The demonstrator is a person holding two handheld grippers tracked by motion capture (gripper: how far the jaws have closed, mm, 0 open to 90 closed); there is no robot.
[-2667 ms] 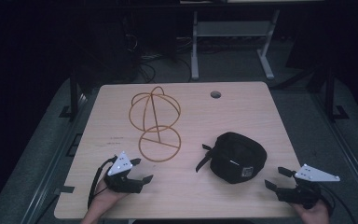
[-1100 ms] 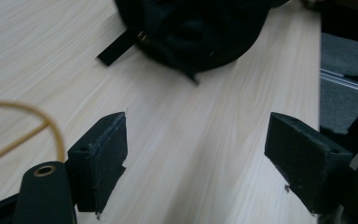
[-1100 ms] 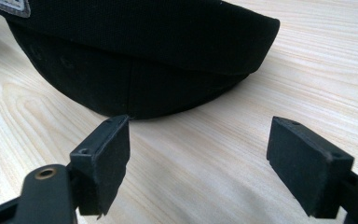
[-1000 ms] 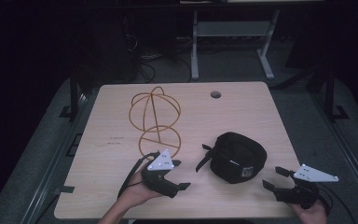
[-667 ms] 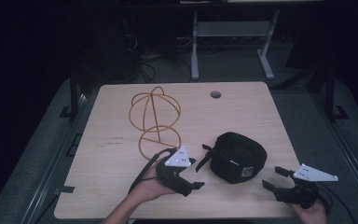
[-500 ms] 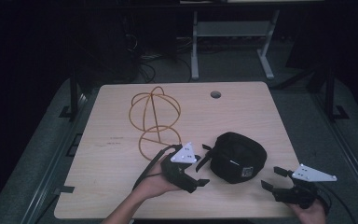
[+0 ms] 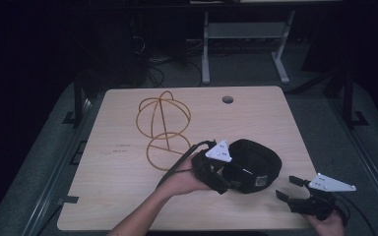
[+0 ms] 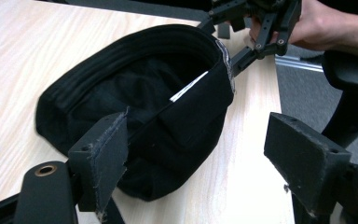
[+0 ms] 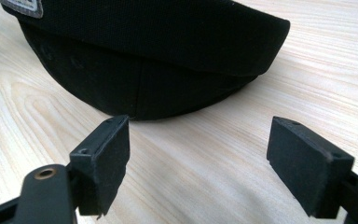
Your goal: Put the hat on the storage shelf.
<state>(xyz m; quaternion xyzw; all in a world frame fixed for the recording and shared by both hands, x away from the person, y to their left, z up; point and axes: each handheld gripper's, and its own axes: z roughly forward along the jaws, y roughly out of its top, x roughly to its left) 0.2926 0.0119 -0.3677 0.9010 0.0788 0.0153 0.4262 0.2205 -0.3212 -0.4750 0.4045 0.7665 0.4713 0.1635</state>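
A black cap [image 7: 253, 164] is found lying upside down on the near right part of a pale wooden table [image 7: 113, 182], its hollow inside turned upward and a white label visible within in the left gripper view. The left gripper [image 7: 221, 182] is held against the cap's near left edge, with its jaws spread wide apart; in the left gripper view one jaw is seen at or over the cap's rim and the other well clear of it above bare wood, so that nothing is clamped. Whether the first jaw touches the cloth cannot be told. The right gripper [image 7: 288, 189] is held low at the table's near right corner, just beside the cap but apart from it, its jaws likewise spread and empty; in the right gripper view the cap's dark side [image 9: 158, 60] is seen beyond both jaws, with bare wood between. An orange wire frame [image 7: 163, 129] of rings is placed near the table's middle, to the left of the cap. A round hole [image 7: 227, 99] is noted near the far edge.
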